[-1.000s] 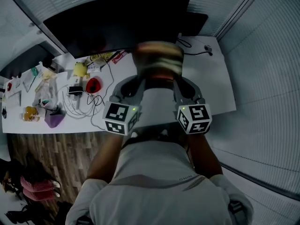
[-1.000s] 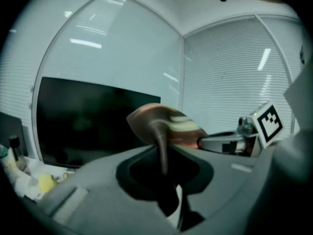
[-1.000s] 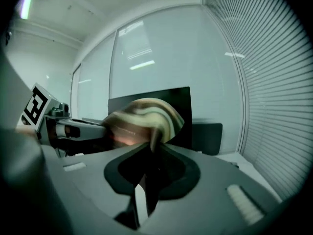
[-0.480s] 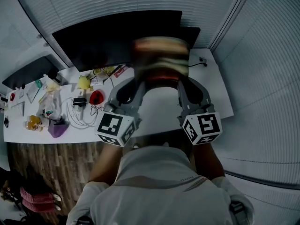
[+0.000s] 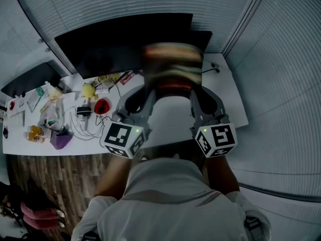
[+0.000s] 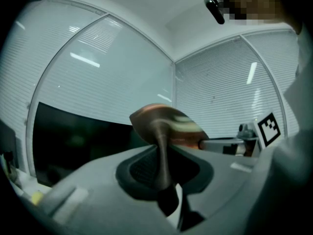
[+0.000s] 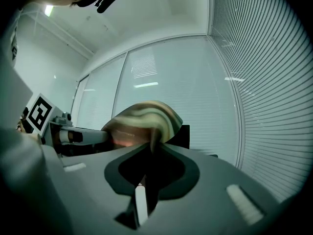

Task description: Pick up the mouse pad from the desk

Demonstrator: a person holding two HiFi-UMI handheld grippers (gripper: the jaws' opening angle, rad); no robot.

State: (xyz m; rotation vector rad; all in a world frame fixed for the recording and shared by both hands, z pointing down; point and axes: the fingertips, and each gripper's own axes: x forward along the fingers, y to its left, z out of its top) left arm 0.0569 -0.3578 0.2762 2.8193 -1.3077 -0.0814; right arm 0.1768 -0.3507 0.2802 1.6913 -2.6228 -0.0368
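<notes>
The mouse pad [image 5: 171,66], patterned in brown, cream and dark bands, hangs in the air above the white desk [image 5: 228,97], bowed and blurred. My left gripper [image 5: 149,90] is shut on its left edge and my right gripper [image 5: 193,90] is shut on its right edge. In the left gripper view the pad [image 6: 168,127] runs edge-on into the left gripper [image 6: 164,166], whose jaws pinch it. In the right gripper view the pad [image 7: 143,118] curls up out of the closed right gripper [image 7: 149,153]. Both grippers point level, side by side.
A wide dark monitor [image 5: 123,41] stands at the back of the desk. On the desk's left part lie a red mouse [image 5: 102,105], a yellow object [image 5: 89,89], cables [image 5: 83,118] and a purple item [image 5: 58,137]. Window blinds surround the desk; wooden floor [image 5: 55,174] shows in front.
Both grippers have risen with the mouse pad pinched between them, lifting it higher over the desk. Over the last half second they have barely moved.
</notes>
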